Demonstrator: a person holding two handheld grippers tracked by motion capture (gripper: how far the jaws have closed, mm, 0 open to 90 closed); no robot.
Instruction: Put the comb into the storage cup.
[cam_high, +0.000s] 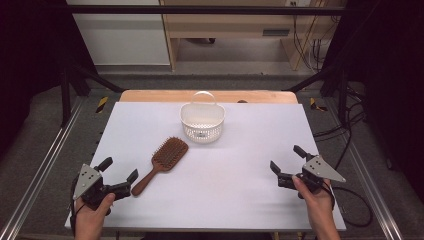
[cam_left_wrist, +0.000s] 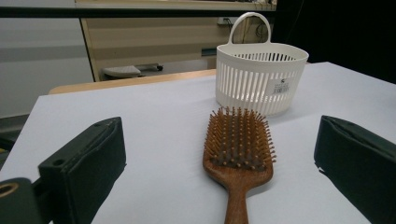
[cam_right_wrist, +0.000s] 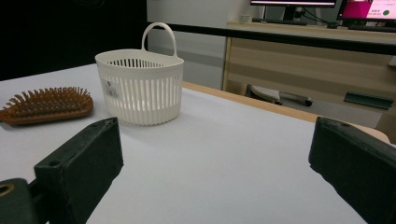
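Observation:
A brown wooden hairbrush (cam_high: 161, 162) lies bristles-up on the white table, its handle pointing toward the near left. A white slotted plastic basket (cam_high: 202, 121) with a loop handle stands upright behind it, at the table's middle back. My left gripper (cam_high: 119, 172) is held open at the near left corner, its jaws just short of the brush handle. In the left gripper view the hairbrush (cam_left_wrist: 238, 154) lies between the wide jaws, with the basket (cam_left_wrist: 260, 74) beyond. My right gripper (cam_high: 286, 159) stands open at the near right, nothing between its jaws. The right gripper view shows the basket (cam_right_wrist: 141, 87) and hairbrush (cam_right_wrist: 46, 106) at left.
The white table surface (cam_high: 250, 145) has bare room across its middle and right. A wooden strip (cam_high: 150, 95) runs along its far edge. Metal frame rails flank both sides. Cables lie on the floor at the right, and a wooden desk stands behind.

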